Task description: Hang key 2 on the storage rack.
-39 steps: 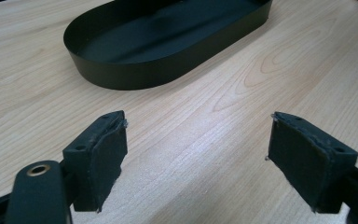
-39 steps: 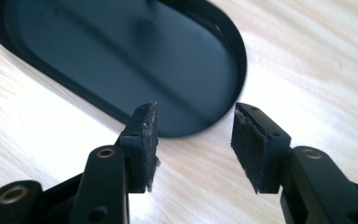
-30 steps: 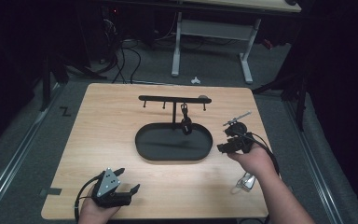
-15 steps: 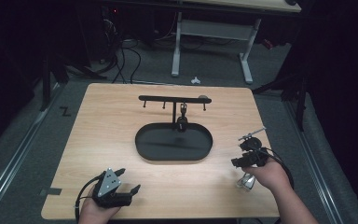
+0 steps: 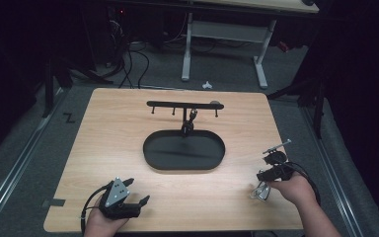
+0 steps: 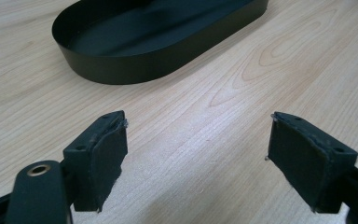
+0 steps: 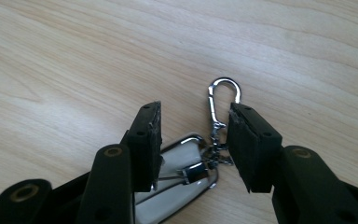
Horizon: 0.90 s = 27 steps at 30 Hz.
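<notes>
A silver keychain (image 5: 260, 191) lies on the wooden table near its front right corner. In the right gripper view it shows a snap clip (image 7: 223, 91), a short chain and a shiny metal tag (image 7: 177, 186). My right gripper (image 5: 265, 181) is lowered over it, and its jaws have just been closing. The right gripper (image 7: 193, 121) straddles the chain with a gap left, and the pads do not press on it. My left gripper (image 5: 137, 191) rests at the front left, wide open and holding nothing. The left gripper (image 6: 196, 140) points toward the black oval tray (image 6: 135, 63).
The black oval tray (image 5: 150, 157) sits mid-table. From its far side rises a stand with a black hook bar (image 5: 177, 104). A small dark item (image 5: 191, 117) hangs from one hook. The table's right edge (image 5: 286, 163) is close to my right hand.
My right hand has moved away from the tray toward the front right corner and sunk onto the keychain. The left hand has stayed still.
</notes>
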Each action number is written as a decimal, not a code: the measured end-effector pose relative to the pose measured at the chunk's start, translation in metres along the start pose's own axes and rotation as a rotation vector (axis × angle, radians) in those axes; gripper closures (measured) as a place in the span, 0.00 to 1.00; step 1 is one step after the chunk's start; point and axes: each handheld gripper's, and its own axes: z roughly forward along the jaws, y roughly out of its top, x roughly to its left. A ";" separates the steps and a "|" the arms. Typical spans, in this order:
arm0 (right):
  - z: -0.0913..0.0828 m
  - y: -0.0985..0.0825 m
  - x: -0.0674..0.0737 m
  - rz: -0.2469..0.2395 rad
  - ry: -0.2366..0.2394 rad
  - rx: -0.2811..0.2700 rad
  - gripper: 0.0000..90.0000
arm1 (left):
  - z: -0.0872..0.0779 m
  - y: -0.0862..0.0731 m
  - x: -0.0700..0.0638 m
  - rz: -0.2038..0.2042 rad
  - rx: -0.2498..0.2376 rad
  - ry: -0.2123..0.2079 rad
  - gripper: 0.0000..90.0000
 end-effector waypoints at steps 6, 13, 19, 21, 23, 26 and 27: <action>0.009 0.002 -0.010 0.023 -0.012 0.018 0.61 | 0.002 0.000 -0.001 0.004 0.004 -0.005 0.22; 0.018 0.004 -0.014 0.041 0.003 0.043 0.67 | -0.002 -0.002 0.000 -0.004 0.004 0.000 0.22; 0.024 0.003 -0.015 0.044 0.001 0.066 0.71 | -0.002 -0.003 0.002 -0.007 0.000 -0.010 0.23; 0.025 0.001 -0.015 0.045 -0.010 0.067 0.72 | -0.003 -0.002 0.002 -0.004 -0.004 -0.010 0.23; 0.026 0.000 -0.015 0.054 -0.017 0.048 0.73 | -0.005 -0.001 0.002 -0.006 -0.014 -0.008 0.23; 0.025 -0.001 -0.014 0.048 -0.022 0.065 0.72 | -0.006 -0.002 0.002 -0.004 -0.011 -0.007 0.23; 0.024 -0.001 -0.014 0.039 -0.032 0.079 0.69 | -0.006 -0.002 0.002 -0.006 -0.011 -0.005 0.23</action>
